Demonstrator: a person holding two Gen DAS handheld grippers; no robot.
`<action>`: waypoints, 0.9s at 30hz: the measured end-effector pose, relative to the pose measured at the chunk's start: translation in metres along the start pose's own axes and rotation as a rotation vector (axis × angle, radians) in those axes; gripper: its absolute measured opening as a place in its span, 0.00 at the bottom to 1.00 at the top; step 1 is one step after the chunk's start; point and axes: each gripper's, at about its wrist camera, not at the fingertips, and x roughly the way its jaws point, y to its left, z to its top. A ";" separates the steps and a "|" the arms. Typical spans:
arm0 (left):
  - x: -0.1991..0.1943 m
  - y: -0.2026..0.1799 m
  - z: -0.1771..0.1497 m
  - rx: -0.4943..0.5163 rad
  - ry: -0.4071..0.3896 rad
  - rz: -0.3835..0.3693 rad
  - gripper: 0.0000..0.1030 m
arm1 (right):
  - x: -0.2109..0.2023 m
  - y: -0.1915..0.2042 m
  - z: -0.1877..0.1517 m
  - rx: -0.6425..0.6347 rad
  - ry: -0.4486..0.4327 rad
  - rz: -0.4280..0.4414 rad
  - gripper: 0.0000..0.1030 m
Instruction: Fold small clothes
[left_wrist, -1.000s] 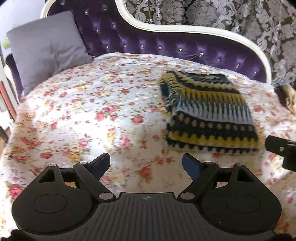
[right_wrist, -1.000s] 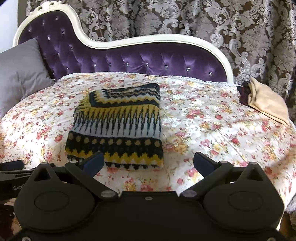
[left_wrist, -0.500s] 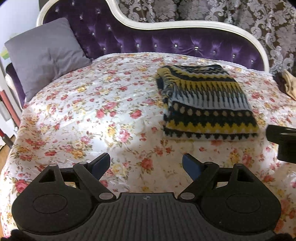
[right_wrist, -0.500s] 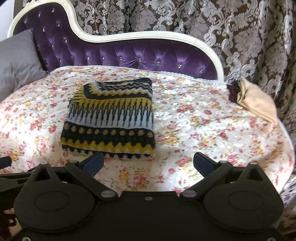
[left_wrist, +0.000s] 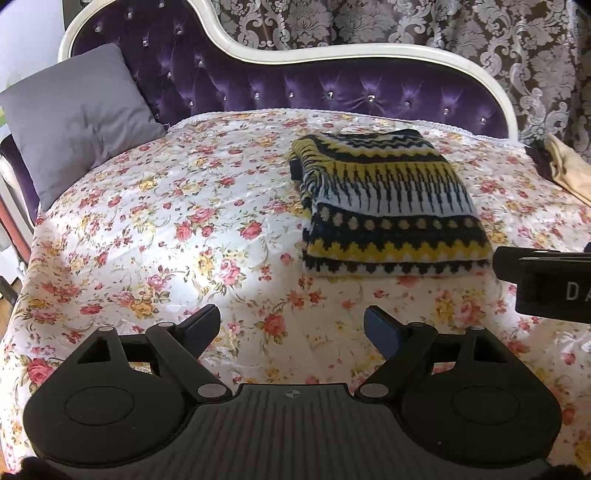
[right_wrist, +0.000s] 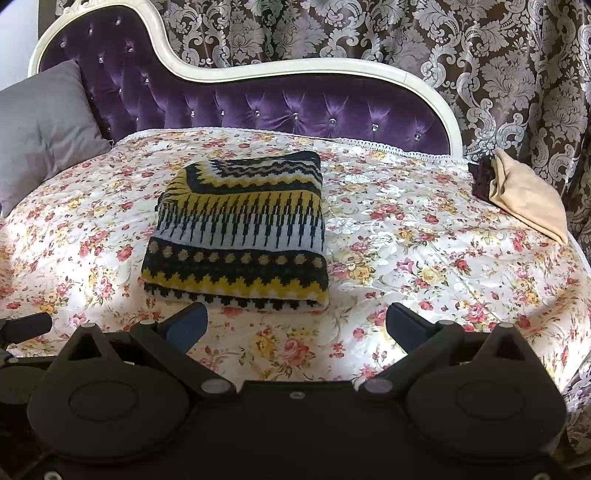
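1. Your left gripper (left_wrist: 291, 328) and right gripper (right_wrist: 295, 326) both hang with jaws apart and empty, just short of the folded knit sweater (right_wrist: 236, 232) on the floral bedspread (right_wrist: 406, 258).
2. The fold looks done; lift clear without snagging its near hem.
3. Next garment is probably the beige cloth (right_wrist: 524, 199) at the far right edge.

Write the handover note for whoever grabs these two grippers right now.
Left gripper: open, empty, above the floral cover.
Right gripper: open, empty, just short of the knit's near edge.
Patterned knit: folded into a neat rectangle, lying mid-cover, touched by neither gripper.
Tan cloth: at the far right edge beside a dark purple piece; whether it is folded is hard to tell.
Done: the knit looks finished.
Left: probably the tan cloth next, with the dark piece.
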 end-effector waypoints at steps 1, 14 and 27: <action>0.000 0.000 0.000 -0.001 0.000 0.000 0.83 | 0.001 -0.001 0.000 0.003 0.003 0.000 0.99; 0.000 0.001 0.004 -0.004 0.010 -0.001 0.83 | 0.005 -0.005 0.001 0.039 0.038 0.038 0.99; 0.003 -0.001 0.004 0.000 0.029 -0.005 0.83 | 0.008 -0.006 0.001 0.038 0.046 0.043 0.99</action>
